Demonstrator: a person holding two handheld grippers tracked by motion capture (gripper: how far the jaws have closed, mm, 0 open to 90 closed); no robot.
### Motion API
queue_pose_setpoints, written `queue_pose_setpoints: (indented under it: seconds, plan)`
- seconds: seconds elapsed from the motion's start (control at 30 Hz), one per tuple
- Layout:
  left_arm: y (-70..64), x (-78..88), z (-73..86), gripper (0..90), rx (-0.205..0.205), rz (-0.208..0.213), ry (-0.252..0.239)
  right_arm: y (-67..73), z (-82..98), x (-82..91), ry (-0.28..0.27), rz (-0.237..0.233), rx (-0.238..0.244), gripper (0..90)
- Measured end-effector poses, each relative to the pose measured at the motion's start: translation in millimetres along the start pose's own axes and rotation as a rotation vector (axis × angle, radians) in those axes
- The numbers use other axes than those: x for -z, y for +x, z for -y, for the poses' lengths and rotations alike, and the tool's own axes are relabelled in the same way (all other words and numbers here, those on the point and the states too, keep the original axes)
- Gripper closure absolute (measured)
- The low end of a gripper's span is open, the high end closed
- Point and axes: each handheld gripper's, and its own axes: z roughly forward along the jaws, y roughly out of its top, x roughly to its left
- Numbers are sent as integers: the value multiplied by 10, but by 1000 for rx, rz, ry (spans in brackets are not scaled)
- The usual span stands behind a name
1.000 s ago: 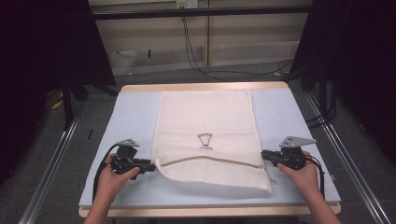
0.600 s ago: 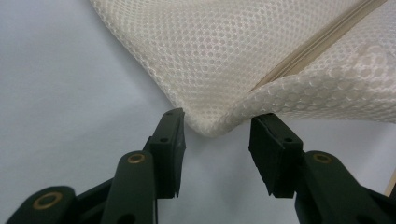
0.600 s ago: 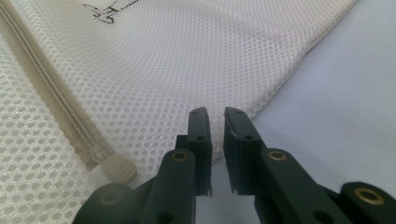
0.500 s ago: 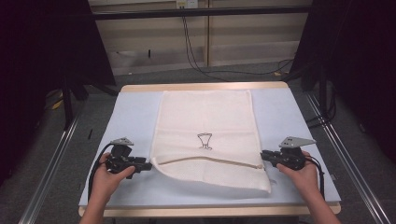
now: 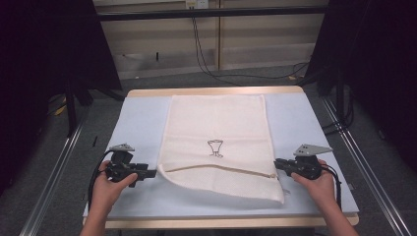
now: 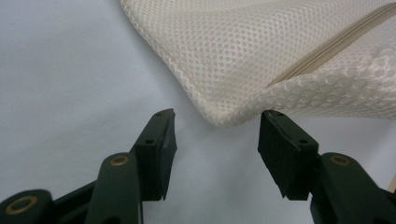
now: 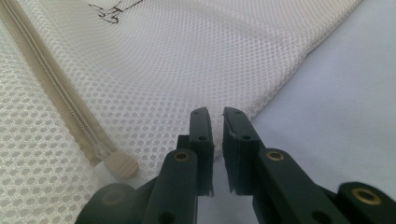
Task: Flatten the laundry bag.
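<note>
High view: a cream mesh bag (image 5: 216, 142) lies flat at the centre of the pale blue table cover (image 5: 137, 123), its near end folded over along a zipper seam (image 5: 221, 168).

Left gripper (image 5: 147, 173), at 9 o'clock of the bag's near corner, has just been opening its jaws. In the left gripper view they stand moderately apart, with the folded mesh corner (image 6: 229, 119) lying just beyond the tips and no pad pressing on it.

Right gripper (image 5: 277, 164), at 3 o'clock of the fold, has narrow jaws at the bag's side edge (whether they pinch mesh cannot be told); the zipper end (image 7: 120, 165) lies at 9 o'clock of them.

Bare cover lies on both sides of the bag.
</note>
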Motion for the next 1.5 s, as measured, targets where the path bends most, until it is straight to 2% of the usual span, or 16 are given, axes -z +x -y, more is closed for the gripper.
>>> queue_pose_setpoints:
  seconds: [0.23,0.4,0.5,0.6,0.7,0.73,0.8,0.83,0.9,0.93,0.97,1.17,1.2,1.3,1.4,1.5]
  plan:
    - [16,27,-2,449,-12,-19,3,10,0,3,5,-6,-1,823]
    - [88,106,14,416,14,-38,-26,12,0,11,6,4,-3,825]
    - [87,95,13,372,31,-38,-43,13,1,12,3,3,-2,824]
    - [63,4,-5,356,23,-29,-25,27,-2,14,-5,-4,0,818]
    - [61,-75,-20,334,17,-55,-35,56,0,32,-5,1,7,820]
    - [65,-110,-20,328,29,-61,-53,64,2,36,-6,-1,10,813]
    - [78,-157,-37,322,44,-85,-50,78,10,49,-5,4,24,799]
    - [85,-179,-51,326,31,-99,-50,86,14,52,-9,7,28,801]
    - [84,-234,-81,330,25,-82,-74,103,20,58,1,-3,19,809]
    - [77,-258,-99,330,40,-77,-73,109,24,64,6,6,18,808]
    - [66,-282,-116,334,48,-92,-73,113,31,68,7,7,19,808]
    - [44,-385,-175,332,59,-84,-68,129,74,108,23,14,-16,795]
    - [54,-425,-188,340,87,-55,-33,129,80,106,24,15,-17,795]
    - [15,-463,-213,373,90,-71,-26,138,88,100,31,19,-16,794]
    - [7,-476,-223,421,105,-59,-20,146,94,82,40,17,-21,792]
    - [-7,-487,-219,565,107,-83,-29,144,97,75,41,17,-25,785]
